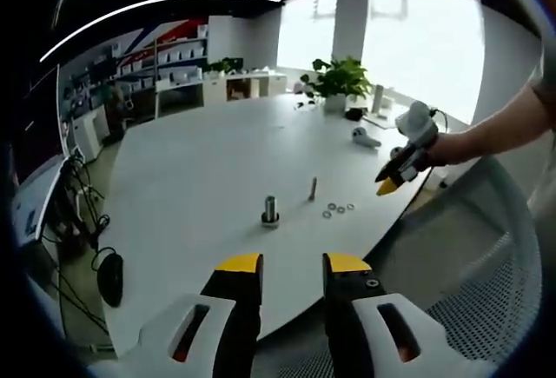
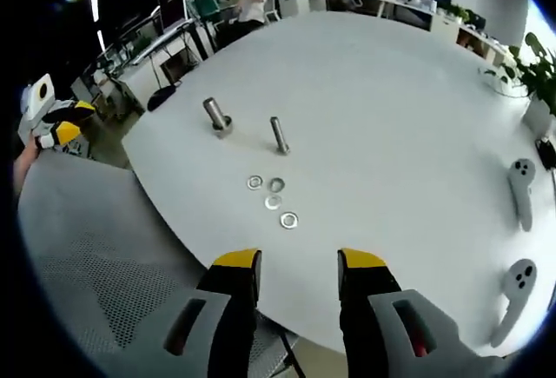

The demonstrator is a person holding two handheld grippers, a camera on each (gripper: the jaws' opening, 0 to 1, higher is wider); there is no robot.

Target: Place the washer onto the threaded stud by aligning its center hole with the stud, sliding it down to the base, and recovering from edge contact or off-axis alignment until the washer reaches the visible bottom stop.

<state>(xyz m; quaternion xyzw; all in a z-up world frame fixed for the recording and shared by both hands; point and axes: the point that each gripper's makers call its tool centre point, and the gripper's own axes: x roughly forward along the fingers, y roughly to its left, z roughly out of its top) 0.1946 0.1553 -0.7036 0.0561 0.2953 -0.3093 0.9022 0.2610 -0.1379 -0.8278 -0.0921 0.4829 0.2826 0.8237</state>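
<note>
The job hasn't really begun yet. On the big white round table (image 2: 365,91) lie four small shiny metal ring washers (image 2: 273,196), flat in a little bunch near the table's edge. Not one is on a stud.

Just past them stands a thin grey metal threaded stud (image 2: 279,135), upright & bare. A bit to its side is a fatter grey metal stud with a wide base (image 2: 216,116), also bare. From the left gripper view the same things sit mid-table: washers (image 1: 338,210), thin stud (image 1: 313,189), fat stud (image 1: 270,210).

The right claw w/ yellow tips (image 2: 299,261) hangs over the table edge, jaws apart, nothing between them. It's near the washers but not touching. It also shows from the left gripper view (image 1: 393,180), held in a person's hand (image 1: 447,148), beside the table edge.

The left claw w/ yellow tips (image 1: 293,263) is jaws apart too, empty, well back from the parts.

Left to do, I think: pick 1 washer, line its hole over the stud, slide it down to the bottom. So all steps are still ahead.
</note>
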